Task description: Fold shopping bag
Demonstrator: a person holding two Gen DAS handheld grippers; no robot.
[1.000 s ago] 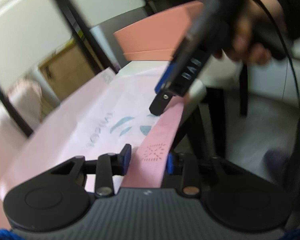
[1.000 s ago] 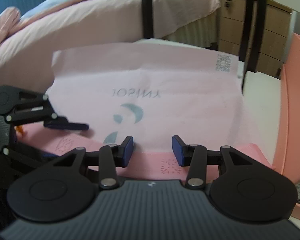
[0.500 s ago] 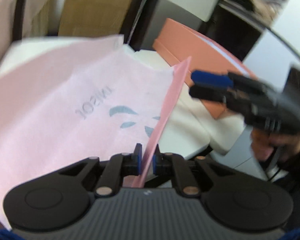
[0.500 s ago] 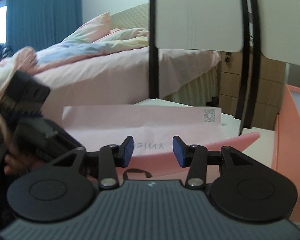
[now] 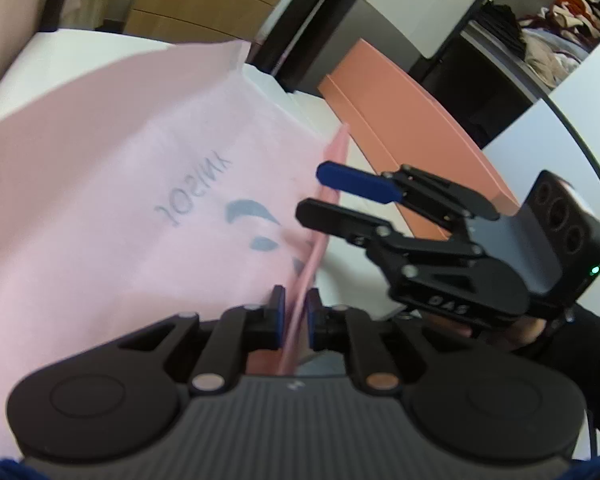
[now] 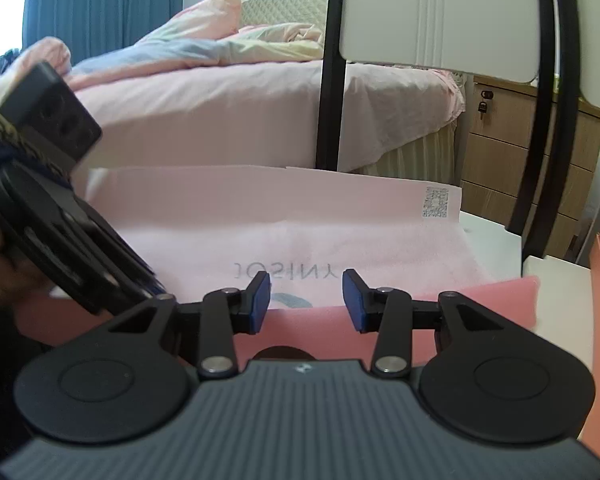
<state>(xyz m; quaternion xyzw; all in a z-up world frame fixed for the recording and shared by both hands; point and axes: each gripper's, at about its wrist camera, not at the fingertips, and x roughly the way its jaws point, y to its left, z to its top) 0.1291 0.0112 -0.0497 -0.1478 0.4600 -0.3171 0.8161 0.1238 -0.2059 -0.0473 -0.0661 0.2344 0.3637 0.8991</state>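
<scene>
Your left gripper (image 5: 293, 314) has a ribbed grey body, black linkage arms with silver and copper rivets, round black discs and blue pads. At right of frame, your right gripper (image 5: 324, 194) shows embossed lettering, a green light and three round holes; beneath it, bare skin and a dark sleeve.

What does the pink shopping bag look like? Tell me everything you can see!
The shopping bag is pale pink, thin and papery-looking, lying flat on the white table. Grey letters and a leaf-like logo show through mirrored; a QR code sits at one corner. Its darker pink band is lifted on edge, pinched by the left gripper. The right gripper is open.
</scene>
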